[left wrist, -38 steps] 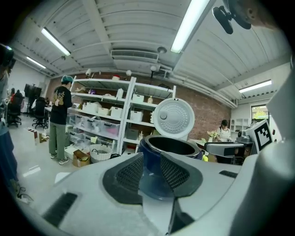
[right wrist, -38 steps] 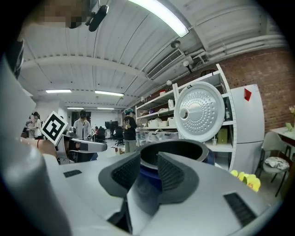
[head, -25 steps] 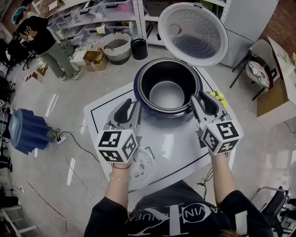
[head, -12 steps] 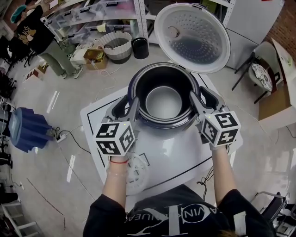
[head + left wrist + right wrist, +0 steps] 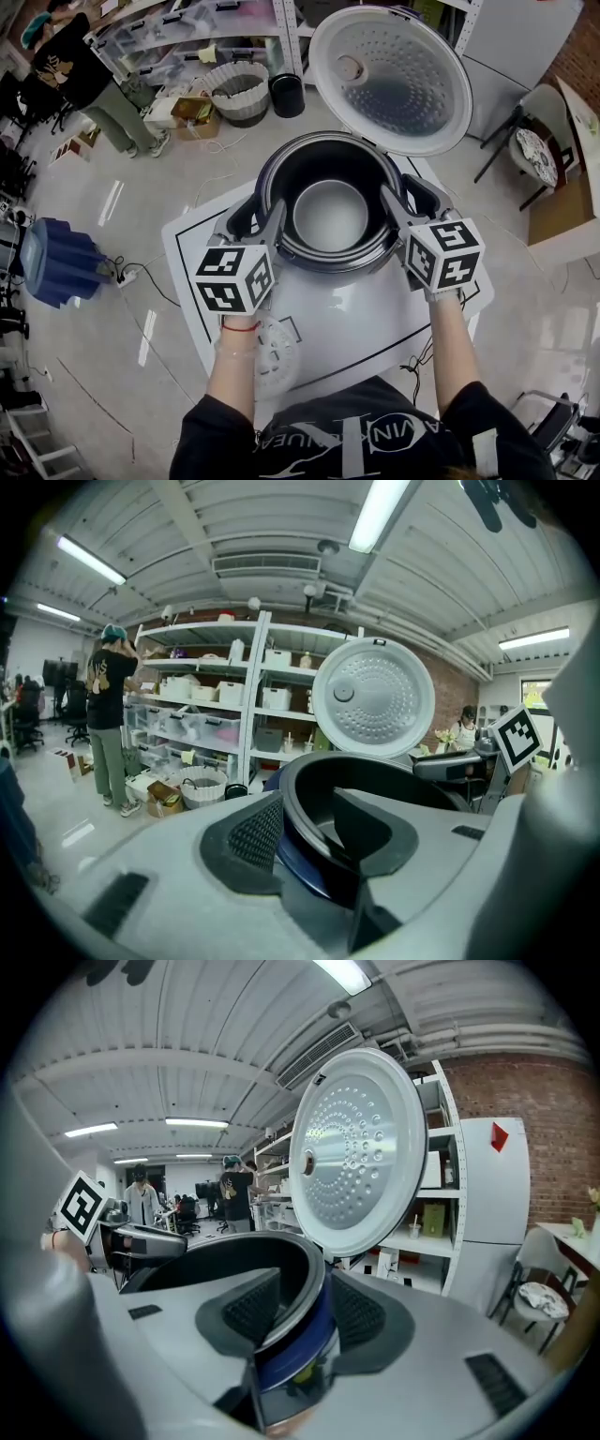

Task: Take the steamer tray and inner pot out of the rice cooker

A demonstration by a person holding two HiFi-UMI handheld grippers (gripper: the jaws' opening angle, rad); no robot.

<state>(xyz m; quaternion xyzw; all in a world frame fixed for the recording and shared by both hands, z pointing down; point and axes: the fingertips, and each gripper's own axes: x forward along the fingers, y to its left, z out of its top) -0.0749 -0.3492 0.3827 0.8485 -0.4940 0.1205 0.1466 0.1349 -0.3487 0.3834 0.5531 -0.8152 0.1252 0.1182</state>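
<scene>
The blue rice cooker (image 5: 265, 183) stands on a white mat with its lid (image 5: 389, 80) raised. The dark inner pot (image 5: 330, 214) sits inside it. My left gripper (image 5: 258, 212) straddles the pot's left rim (image 5: 305, 785), one jaw inside and one outside, and the jaws are opening with gaps to the rim. At the right rim (image 5: 314, 1283) my right gripper (image 5: 410, 198) also stands astride, its jaws opening too and not pressing. The white perforated steamer tray (image 5: 277, 356) lies flat on the mat beside my left forearm.
The mat (image 5: 375, 319) lies on a glossy floor. A person (image 5: 80, 80) stands far left by the shelves (image 5: 187, 28). A basket (image 5: 236, 94), a black bin (image 5: 287, 95), a blue object (image 5: 56, 262) and a chair (image 5: 534, 150) surround the spot.
Both grippers have moved forward and a little down from short of the cooker, and now stand astride the pot's rim. Their jaws have spread wider.
</scene>
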